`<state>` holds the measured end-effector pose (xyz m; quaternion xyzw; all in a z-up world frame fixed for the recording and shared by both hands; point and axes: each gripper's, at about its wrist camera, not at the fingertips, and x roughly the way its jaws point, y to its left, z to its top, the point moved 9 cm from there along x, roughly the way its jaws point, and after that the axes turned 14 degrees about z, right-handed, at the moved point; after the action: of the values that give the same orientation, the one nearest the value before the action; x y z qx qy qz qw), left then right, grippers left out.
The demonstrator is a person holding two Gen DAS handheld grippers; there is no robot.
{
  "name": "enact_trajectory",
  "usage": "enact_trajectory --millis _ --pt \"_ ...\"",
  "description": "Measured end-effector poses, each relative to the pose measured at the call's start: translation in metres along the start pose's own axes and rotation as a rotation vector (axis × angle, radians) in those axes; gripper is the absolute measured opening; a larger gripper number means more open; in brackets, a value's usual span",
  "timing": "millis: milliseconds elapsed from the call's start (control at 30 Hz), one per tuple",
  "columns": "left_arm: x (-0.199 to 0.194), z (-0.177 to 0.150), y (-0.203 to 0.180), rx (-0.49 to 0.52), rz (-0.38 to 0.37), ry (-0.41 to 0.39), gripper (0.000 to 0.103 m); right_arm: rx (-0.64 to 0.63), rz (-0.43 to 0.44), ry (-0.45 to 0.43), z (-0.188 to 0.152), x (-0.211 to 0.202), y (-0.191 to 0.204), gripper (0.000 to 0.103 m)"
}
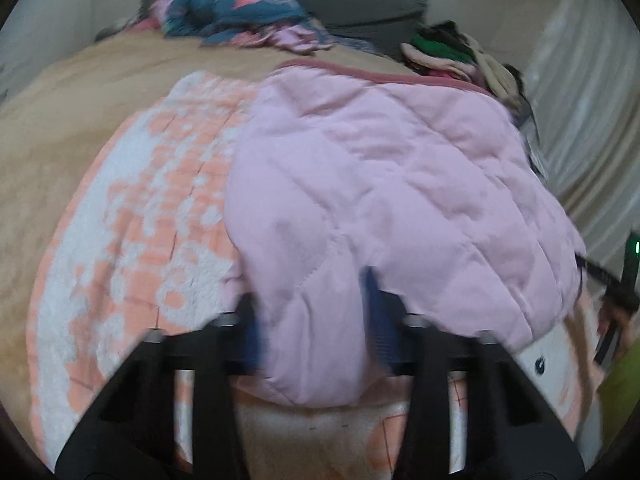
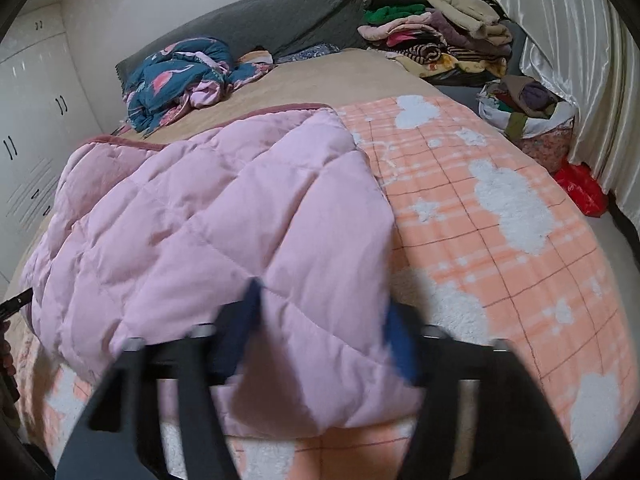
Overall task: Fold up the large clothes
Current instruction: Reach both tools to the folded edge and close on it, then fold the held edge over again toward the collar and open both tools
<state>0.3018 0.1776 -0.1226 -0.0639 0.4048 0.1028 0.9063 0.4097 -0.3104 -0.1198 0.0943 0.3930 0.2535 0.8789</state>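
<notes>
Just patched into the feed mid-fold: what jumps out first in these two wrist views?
The pink quilted garment fills both views, lying on the orange checked blanket, its near edge pinched by the left gripper and the right gripper. Behind, a clothes pile sits by the curtain.

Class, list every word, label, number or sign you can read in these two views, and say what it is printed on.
None can be read.
Small dark mark on a white patch by the pink quilted garment: too blurred to read.
Red bag: faint print, too small to read.
</notes>
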Motion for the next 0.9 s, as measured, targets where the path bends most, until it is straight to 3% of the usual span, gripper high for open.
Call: enact_trajectory --millis 100,267,400,633,900 --pt "-0.013 0.023 -0.005 0.036 0.011 -0.058 0.017 -0.023 -0.016 -0.017 0.013 -0.007 0.012 0.018" --pt "-0.014 0.068 0.002 -0.019 0.027 -0.083 0.017 0.010 0.025 -0.153 0.069 -0.029 0.031 0.017" --pt "0.003 0.086 0.003 -0.034 0.064 -0.078 0.016 0.021 -0.010 -0.170 0.097 -0.011 0.024 0.017" --pt "0.053 0.076 -0.001 -0.012 0.122 -0.001 0.016 0.136 -0.085 -0.054 0.074 0.051 -0.013 0.017" --pt "0.062 0.069 -0.002 -0.008 0.124 0.018 0.018 0.170 -0.123 -0.017 0.056 0.068 -0.022 0.025"
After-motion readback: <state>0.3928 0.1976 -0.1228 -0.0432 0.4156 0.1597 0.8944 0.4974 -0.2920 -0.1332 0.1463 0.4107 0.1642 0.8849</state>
